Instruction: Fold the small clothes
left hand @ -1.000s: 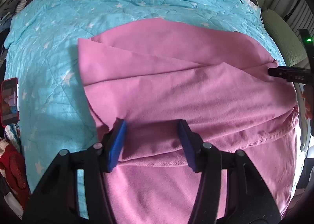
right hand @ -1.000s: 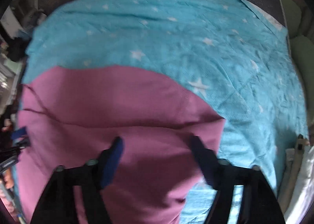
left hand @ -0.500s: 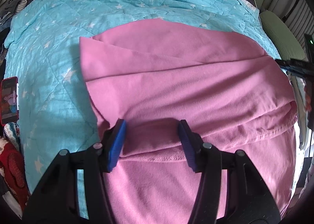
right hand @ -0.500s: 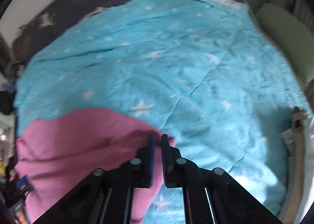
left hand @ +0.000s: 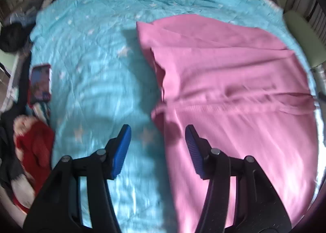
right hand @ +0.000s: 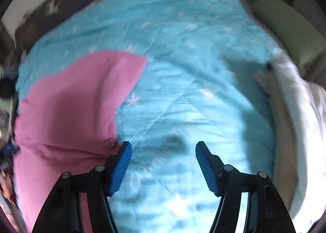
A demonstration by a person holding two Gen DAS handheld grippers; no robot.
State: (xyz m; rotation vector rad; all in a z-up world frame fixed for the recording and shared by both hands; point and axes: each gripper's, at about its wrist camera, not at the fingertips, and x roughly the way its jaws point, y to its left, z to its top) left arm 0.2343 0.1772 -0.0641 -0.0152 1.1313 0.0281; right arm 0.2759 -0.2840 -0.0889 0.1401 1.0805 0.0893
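A pink garment (left hand: 234,82) lies folded in layers on a turquoise star-print quilt (left hand: 91,65). My left gripper (left hand: 158,143) is open and empty, straddling the garment's left edge, with its right finger over the pink cloth. In the right wrist view the garment (right hand: 71,98) fills the left side. My right gripper (right hand: 163,161) is open and empty over bare quilt (right hand: 193,90), just right of the garment's edge.
A phone in a red case (left hand: 39,82) lies at the quilt's left edge. Red and white clothing (left hand: 30,151) is piled at lower left, dark clothes (left hand: 14,35) at upper left. A green cushion (right hand: 285,29) and white bedding (right hand: 305,120) sit to the right.
My left gripper has shifted left, off the garment's middle to its left edge. My right gripper was shut half a second ago and has opened, now over bare quilt right of the garment.
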